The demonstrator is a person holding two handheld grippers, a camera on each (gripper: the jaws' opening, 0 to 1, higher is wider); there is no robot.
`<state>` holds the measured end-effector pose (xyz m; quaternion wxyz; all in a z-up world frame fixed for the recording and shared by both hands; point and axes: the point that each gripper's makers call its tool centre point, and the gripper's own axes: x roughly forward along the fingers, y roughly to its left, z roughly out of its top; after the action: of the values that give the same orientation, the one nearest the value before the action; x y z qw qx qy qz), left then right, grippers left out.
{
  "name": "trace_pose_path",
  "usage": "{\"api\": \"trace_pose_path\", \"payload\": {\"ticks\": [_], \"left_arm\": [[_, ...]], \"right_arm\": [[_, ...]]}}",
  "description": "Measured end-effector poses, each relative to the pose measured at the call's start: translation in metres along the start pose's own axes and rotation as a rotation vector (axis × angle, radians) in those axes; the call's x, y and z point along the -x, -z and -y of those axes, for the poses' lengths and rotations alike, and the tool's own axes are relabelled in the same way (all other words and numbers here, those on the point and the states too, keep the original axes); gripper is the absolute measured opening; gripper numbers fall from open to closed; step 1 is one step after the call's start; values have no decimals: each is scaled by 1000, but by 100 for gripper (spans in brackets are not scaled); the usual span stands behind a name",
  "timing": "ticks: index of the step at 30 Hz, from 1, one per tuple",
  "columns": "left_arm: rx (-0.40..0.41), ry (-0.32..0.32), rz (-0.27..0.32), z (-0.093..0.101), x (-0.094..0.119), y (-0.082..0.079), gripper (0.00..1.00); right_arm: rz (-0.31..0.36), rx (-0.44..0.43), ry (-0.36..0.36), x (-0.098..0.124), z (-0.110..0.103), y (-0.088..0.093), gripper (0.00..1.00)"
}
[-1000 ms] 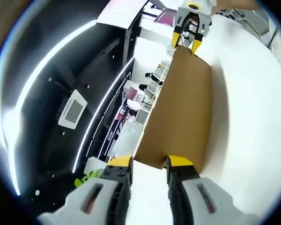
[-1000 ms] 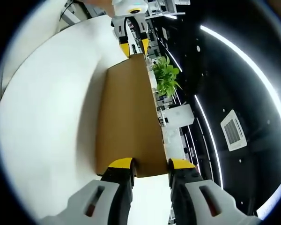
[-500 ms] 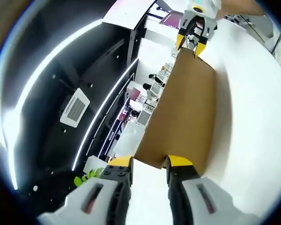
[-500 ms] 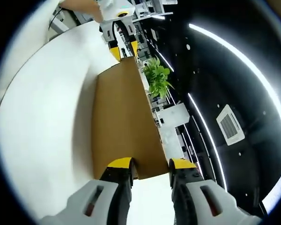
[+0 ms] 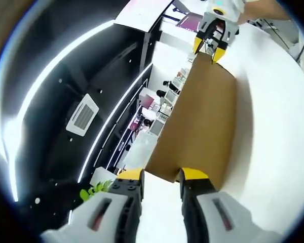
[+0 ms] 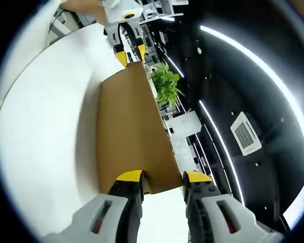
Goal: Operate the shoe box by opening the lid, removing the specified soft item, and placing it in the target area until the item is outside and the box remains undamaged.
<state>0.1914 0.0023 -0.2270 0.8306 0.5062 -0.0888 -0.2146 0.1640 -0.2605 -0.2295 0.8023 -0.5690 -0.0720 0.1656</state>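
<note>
A brown cardboard shoe box lid (image 5: 202, 116) is held up in the air between the two grippers, its flat face turned to both cameras. In the left gripper view, my left gripper (image 5: 162, 176) clamps the lid's near end between its yellow-tipped jaws. My right gripper (image 5: 211, 48) grips the far end. The right gripper view mirrors this: the lid (image 6: 129, 131) runs from my right gripper (image 6: 162, 177) up to my left gripper (image 6: 126, 48). The box body and the soft item are hidden.
A white table (image 5: 273, 126) lies beside the lid, also seen as the white table (image 6: 45, 126). Behind it is a dark ceiling with light strips and a vent (image 5: 81, 116). A green plant (image 6: 164, 86) stands past the lid's edge.
Both views have tilted a little further toward the ceiling, and the lid has swung slightly with them. Both grippers keep their hold on its two ends.
</note>
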Motion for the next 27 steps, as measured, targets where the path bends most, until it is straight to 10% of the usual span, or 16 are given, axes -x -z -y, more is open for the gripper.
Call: {"api": "trace_pose_path", "payload": {"ticks": [27], "left_arm": [[122,-35,7,-6,1,-1,24]], "right_arm": [[-15,-133,68,-1,7,-4,32]]}}
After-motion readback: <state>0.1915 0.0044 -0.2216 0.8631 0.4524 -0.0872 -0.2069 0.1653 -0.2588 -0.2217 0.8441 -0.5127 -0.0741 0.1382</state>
